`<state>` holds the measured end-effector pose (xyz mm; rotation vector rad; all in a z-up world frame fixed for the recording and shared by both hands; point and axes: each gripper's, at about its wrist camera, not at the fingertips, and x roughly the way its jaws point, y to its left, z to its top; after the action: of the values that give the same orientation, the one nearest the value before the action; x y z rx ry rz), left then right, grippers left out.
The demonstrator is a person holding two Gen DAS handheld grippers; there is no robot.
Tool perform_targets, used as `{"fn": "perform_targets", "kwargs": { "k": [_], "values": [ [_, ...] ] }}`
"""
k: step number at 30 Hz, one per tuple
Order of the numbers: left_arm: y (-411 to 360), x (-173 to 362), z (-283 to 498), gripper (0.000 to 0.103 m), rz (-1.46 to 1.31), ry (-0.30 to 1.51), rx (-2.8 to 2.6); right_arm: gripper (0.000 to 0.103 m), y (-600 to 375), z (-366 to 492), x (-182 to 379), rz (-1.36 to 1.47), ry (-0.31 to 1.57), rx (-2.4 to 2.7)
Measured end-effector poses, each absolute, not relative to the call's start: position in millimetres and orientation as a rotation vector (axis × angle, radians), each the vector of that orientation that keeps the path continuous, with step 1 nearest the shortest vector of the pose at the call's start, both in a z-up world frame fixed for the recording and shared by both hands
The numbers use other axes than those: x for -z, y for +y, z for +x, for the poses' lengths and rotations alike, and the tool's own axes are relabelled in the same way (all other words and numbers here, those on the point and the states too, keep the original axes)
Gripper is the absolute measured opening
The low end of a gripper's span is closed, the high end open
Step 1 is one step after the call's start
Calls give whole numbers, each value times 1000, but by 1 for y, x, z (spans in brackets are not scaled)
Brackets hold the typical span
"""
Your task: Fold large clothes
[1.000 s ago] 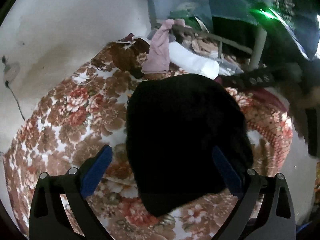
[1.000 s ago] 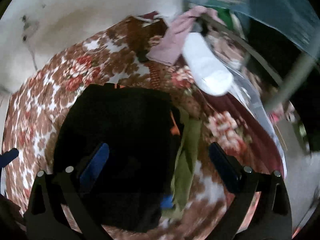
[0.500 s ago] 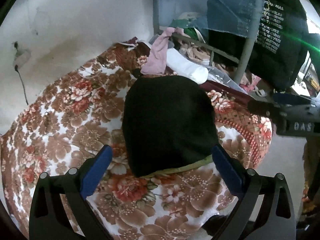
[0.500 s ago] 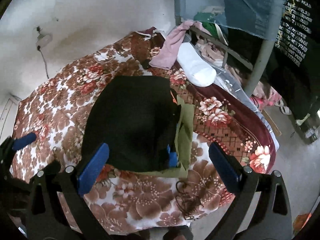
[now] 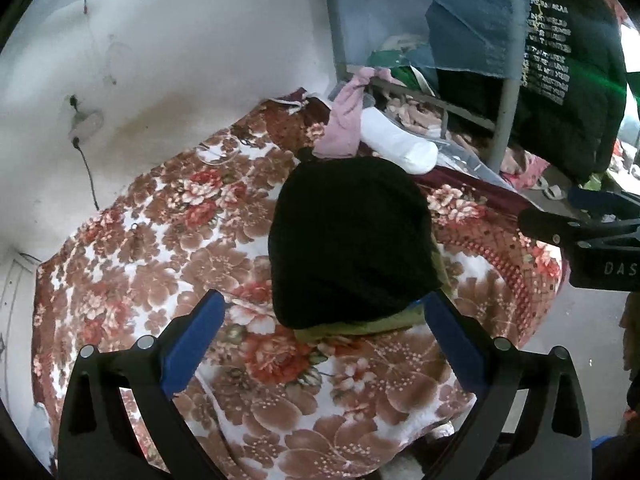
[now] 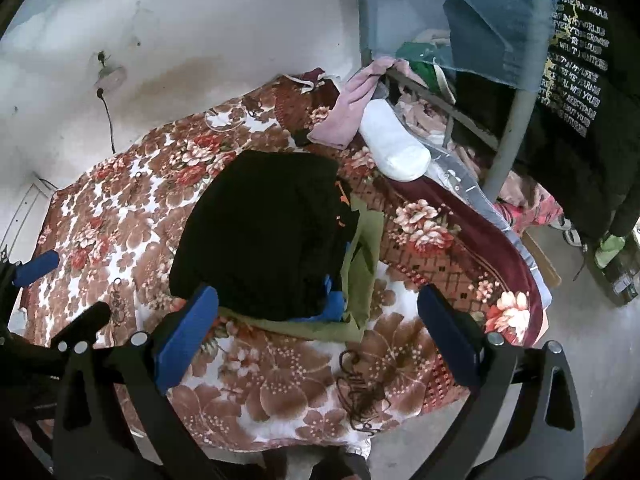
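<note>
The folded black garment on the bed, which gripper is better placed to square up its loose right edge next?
Probably right. The right gripper is open on the side where the olive cloth sticks out from under the black garment. The left gripper, also open, faces the garment's near edge.

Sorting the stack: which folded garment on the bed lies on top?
The black garment. It covers the pile; the olive-green one and a blue piece only peek out beneath its edge.

Bed under a floral blanket (image 6: 280, 380). Lying on it: folded black garment (image 6: 264, 236) atop an olive one (image 6: 360, 264), white pillow (image 6: 394, 146), pink cloth (image 6: 348, 112), dark tangled cord (image 6: 360, 392) near front edge.
</note>
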<state>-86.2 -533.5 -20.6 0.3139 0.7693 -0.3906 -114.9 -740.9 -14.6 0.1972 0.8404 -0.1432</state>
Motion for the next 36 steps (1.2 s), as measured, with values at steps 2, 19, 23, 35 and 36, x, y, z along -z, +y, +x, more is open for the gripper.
{"fn": "perform_targets", "kwargs": {
  "k": [2,19,23,35,36],
  "values": [
    [-531,20,-85,98,300,772,377,98,-739,-116,14,166,836,134],
    [-532,20,-82,98,254,773,383,98,-730,-122,21,149,861,110],
    [-533,21,-83,98,238,773,398,98,-730,-122,22,142,858,104],
    [-529,34,-84,98,173,833,427,98,-731,-136,38,133,882,117],
    [-528,36,-83,98,170,837,425,98,-731,-138,39,127,885,115]
  ]
}}
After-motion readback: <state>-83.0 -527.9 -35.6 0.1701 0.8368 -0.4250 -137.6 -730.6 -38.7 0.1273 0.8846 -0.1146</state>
